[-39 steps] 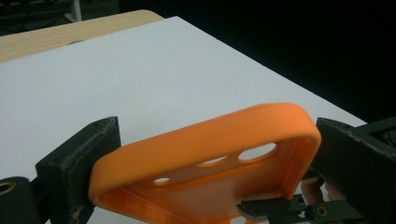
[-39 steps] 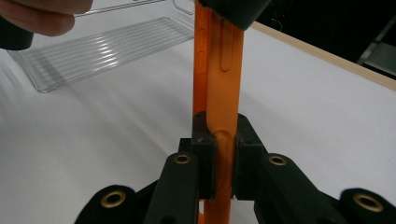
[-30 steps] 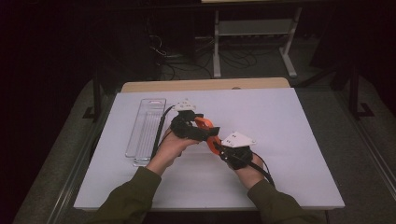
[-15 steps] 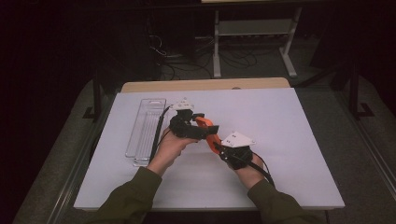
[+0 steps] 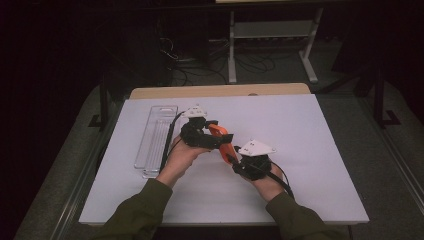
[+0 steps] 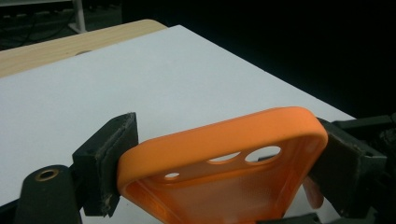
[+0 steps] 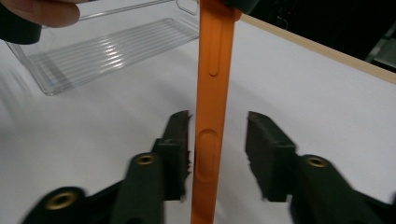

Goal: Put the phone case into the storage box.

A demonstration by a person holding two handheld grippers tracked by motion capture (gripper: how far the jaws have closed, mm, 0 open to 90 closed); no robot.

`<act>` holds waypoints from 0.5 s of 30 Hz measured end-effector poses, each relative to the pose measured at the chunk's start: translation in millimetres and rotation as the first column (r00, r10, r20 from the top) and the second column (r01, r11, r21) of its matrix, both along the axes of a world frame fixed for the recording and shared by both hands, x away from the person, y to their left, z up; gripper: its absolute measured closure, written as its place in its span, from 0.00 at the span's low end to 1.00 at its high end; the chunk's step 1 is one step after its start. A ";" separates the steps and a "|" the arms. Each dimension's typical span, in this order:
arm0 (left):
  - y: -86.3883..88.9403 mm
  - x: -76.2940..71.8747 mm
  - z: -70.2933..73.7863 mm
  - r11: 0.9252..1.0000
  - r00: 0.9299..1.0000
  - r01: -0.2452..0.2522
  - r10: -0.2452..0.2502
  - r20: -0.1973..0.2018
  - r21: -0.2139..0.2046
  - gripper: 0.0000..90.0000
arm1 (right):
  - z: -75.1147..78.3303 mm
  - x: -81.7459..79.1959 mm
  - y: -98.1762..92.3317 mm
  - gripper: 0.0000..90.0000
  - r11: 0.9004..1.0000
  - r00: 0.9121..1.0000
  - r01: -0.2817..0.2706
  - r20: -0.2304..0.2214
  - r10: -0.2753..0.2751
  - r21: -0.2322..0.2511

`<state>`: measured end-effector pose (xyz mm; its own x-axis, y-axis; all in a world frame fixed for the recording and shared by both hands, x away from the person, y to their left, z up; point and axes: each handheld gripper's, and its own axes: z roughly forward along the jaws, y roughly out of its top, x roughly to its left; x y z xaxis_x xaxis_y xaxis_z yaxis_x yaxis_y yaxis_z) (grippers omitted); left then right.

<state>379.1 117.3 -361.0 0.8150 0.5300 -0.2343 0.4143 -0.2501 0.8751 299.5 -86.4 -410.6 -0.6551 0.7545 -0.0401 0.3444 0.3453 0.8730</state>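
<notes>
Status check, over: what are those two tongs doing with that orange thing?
Left tongs clamped on the orange phone case. Right tongs just opening, pads apart, case edge between them. Clear tray off to the side, nothing blocking.

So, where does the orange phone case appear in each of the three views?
High view: the orange phone case is at the centre, between the two hands.
Left gripper view: it lies low in the middle, clamped between the black fingers.
Right gripper view: it stands edge-on, a vertical strip at the centre.
Shared landmark: the white table top.
</notes>
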 end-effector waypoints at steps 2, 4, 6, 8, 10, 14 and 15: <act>1.9 0.6 1.0 1.000 1.000 -0.008 0.008 0.001 -0.004 0.17 | 0.8 0.4 -1.6 0.51 1.000 1.000 -0.005 -0.012 0.005 0.017; 3.7 1.1 1.9 1.000 1.000 -0.010 0.010 0.000 0.001 0.17 | 1.2 1.4 -4.1 0.45 1.000 1.000 -0.011 -0.022 0.011 0.025; 5.4 1.9 2.5 1.000 1.000 -0.010 0.010 0.002 0.000 0.17 | 1.1 2.6 -6.9 0.40 0.999 0.999 -0.018 -0.040 0.020 0.035; 6.8 2.2 3.3 1.000 1.000 -0.012 0.012 0.008 0.002 0.17 | 0.5 4.7 -10.6 0.36 0.999 0.998 -0.030 -0.061 0.032 0.040; 7.2 2.0 4.2 1.000 1.000 -0.015 0.015 0.010 -0.003 0.17 | -0.2 6.1 -14.3 0.31 0.998 0.997 -0.034 -0.070 0.037 0.048; 6.9 1.8 4.3 0.999 1.000 -0.026 0.026 0.007 -0.021 0.17 | 0.0 6.9 -22.6 0.23 0.998 0.995 -0.032 -0.089 0.036 0.052; 7.0 1.7 4.5 0.999 1.000 -0.025 0.025 0.005 -0.022 0.17 | -0.1 6.7 -25.0 0.20 0.998 0.995 -0.028 -0.090 0.032 0.048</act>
<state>380.9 124.3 -356.5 0.8026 0.5452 -0.2418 0.4154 -0.2201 0.8826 306.2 -111.4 -410.8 -0.6768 0.7341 0.0554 0.4126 0.3160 0.8543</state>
